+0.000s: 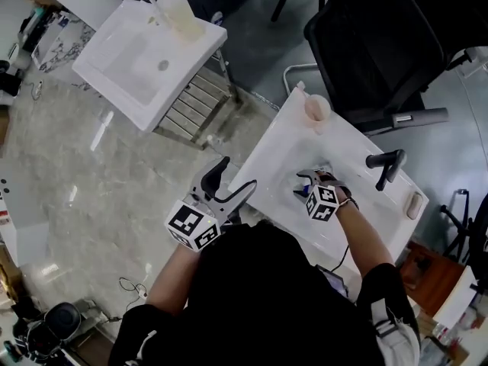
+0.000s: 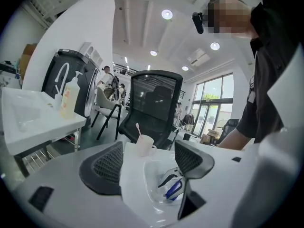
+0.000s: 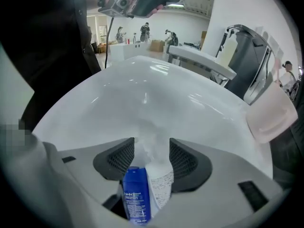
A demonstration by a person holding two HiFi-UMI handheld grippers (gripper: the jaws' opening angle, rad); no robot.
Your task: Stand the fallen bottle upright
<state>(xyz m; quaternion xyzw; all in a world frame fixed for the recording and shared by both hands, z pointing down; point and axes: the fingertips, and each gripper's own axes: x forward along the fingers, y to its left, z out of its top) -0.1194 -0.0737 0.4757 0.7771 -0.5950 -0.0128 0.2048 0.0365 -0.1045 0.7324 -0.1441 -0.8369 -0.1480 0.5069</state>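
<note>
1. At the far left, a second sink (image 1: 126, 67) stands well apart from the work, with a soap dispenser (image 1: 179, 10) on its rim
2. The left tool (image 1: 240, 171) hangs just off the near-left edge of the sink (image 1: 267, 155), over the marble floor (image 1: 99, 197). Its jaws are wide apart with nothing between them, and it points roughly level across the sink
3. Seen along the left tool's jaws, the basin lies ahead with the right tool inside it
4. The right tool (image 1: 303, 185) is tipped steeply down into the basin, near its middle
5. The bottle (image 3: 142, 194), blue and white, lies lengthwise between the right tool's jaws, in line with them. One end sits back near the camera and the other reaches forward between the pads toward the basin floor
6. The right tool's jaws stand fairly wide, and the bottle fills the gap, with a pad against each of its sides, so the tool is holding it
7. Whether the bottle's far end touches the basin cannot be told
8. A pale cup (image 1: 316, 109) with a toothbrush stands on the far rim, apart from the right tool
9. A black tap (image 1: 386, 165) stands on the rim to the right of that tool
10. A black chair (image 1: 381, 44) stands behind the sink
</note>
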